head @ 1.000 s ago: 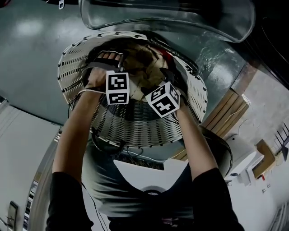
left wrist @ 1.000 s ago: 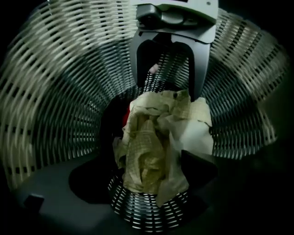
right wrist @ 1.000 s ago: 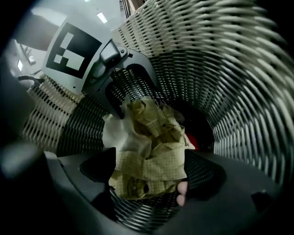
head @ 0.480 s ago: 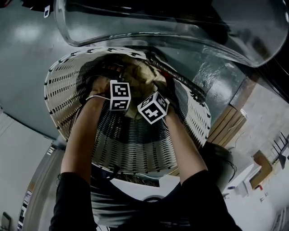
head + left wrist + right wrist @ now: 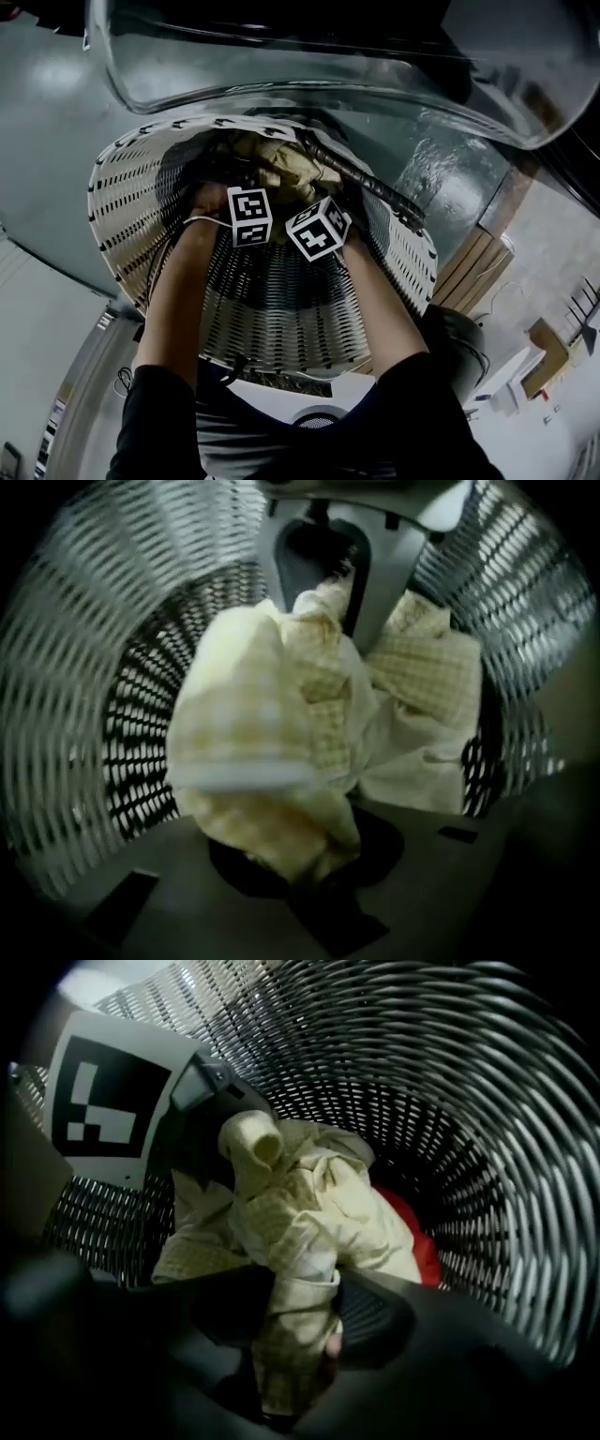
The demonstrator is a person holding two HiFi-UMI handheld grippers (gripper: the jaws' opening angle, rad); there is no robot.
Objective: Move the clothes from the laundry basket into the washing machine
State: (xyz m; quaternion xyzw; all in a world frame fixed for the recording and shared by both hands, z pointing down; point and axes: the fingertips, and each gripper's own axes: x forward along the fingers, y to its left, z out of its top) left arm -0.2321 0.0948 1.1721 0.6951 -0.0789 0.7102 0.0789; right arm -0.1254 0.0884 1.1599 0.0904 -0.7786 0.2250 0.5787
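Reaching down into the white slatted laundry basket (image 5: 122,187), the left gripper (image 5: 300,878) has just been closing and now pinches a fold of the pale yellow checked garment (image 5: 262,724) between its narrowed jaws. The right gripper (image 5: 291,1372), also just closing, clamps another bunched fold of the same garment, its jaws standing wider. The garment lies deep in the basket, a red item (image 5: 422,1251) just beside it.

We note: pale yellow checked garment (image 5: 253,733) crumpled in bottom of laundry basket (image 5: 281,309), folds bunched upward. Red garment (image 5: 424,1251) partly under it, against basket wall. Basket round, deep, white, slotted weave.
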